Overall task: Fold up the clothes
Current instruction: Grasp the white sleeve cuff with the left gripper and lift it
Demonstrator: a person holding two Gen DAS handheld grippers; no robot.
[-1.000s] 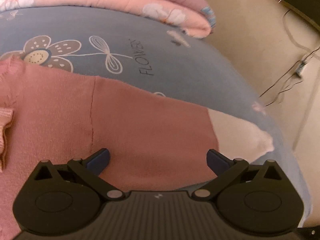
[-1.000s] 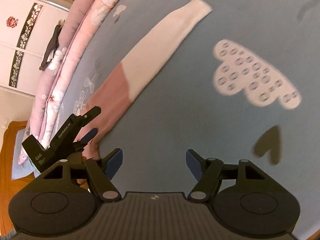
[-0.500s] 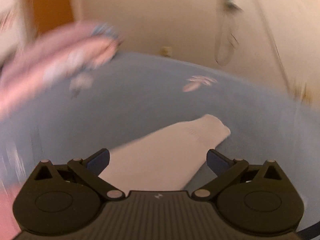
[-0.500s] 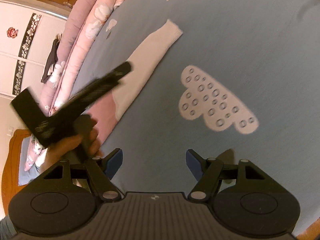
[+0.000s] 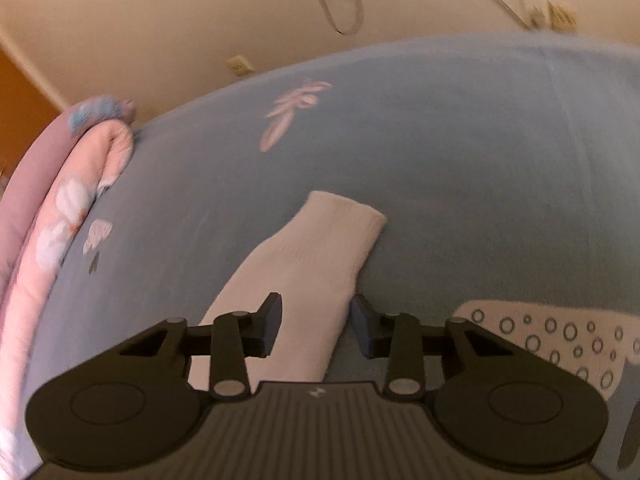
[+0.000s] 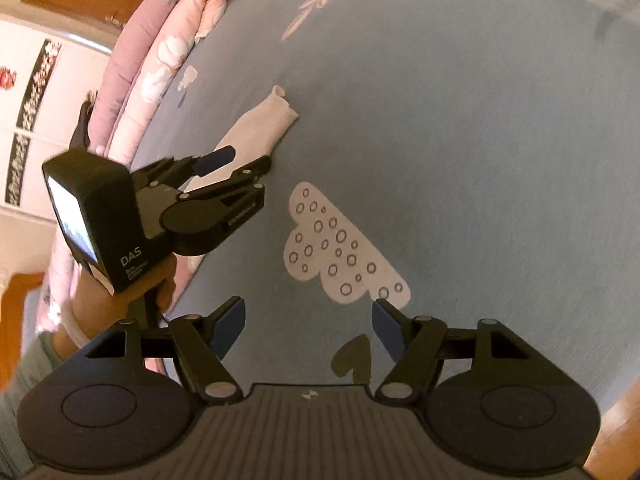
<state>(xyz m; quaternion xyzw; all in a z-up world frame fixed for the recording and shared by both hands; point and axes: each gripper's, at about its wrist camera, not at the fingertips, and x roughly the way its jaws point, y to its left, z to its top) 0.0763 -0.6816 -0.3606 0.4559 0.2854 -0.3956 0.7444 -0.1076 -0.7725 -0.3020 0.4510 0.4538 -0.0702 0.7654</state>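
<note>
The white sleeve end [image 5: 320, 248] of the sweater lies flat on the blue bed sheet [image 5: 480, 160], cuff pointing away. My left gripper [image 5: 316, 320] is down over it. Its jaws are closing with the sleeve between them, one finger over the cloth and the other at its right edge. No bunching of the cloth shows. In the right wrist view the same left gripper [image 6: 240, 160] straddles the sleeve [image 6: 264, 124], held by a hand [image 6: 120, 292]. My right gripper [image 6: 306, 320] hangs open above the bare sheet, with nothing between its fingers. The sweater's pink body is hidden.
A rolled pink floral quilt [image 5: 60, 208] runs along the bed's left side, also in the right wrist view as the quilt [image 6: 160, 60]. A white cloud print [image 6: 340, 248] marks the sheet before my right gripper. Beyond the bed are a beige wall with cables [image 5: 340, 0] and a wardrobe [image 6: 32, 92].
My left gripper swept from the sweater's pink body out along the sleeve to the white cuff, rolling as it went, and its jaws narrowed. The right gripper drifted, bringing the cloud print closer.
</note>
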